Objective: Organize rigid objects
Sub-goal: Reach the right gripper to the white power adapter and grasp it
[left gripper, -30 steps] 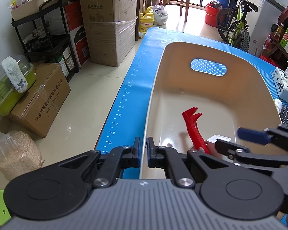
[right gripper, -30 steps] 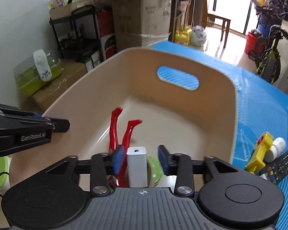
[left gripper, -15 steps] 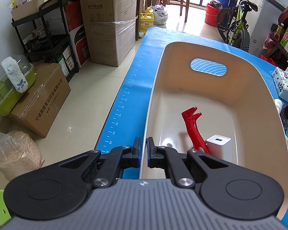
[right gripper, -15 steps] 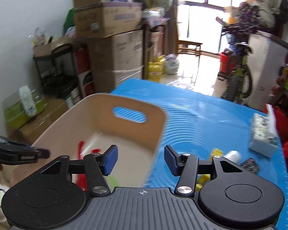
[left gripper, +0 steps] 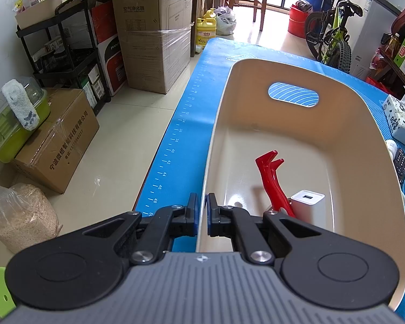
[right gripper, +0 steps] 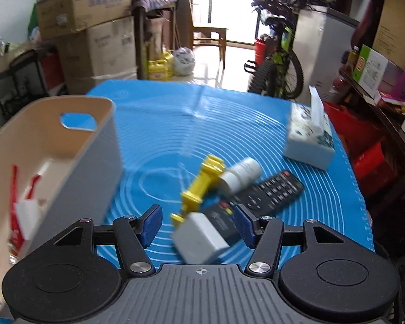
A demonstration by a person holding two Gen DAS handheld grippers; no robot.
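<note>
Beige bin (left gripper: 305, 124) sits on the blue tabletop (right gripper: 175, 124) holding one red clip (left gripper: 272, 178) and one white charger (left gripper: 307, 202). Left tongs (left gripper: 201, 213) clench its rim. Right tongs (right gripper: 197, 224), released and empty, hover over one grey adapter (right gripper: 199, 240), yellow toy (right gripper: 202, 183), white bottle (right gripper: 241, 175), two remotes (right gripper: 272, 191), near a tissue box (right gripper: 307, 140).
</note>
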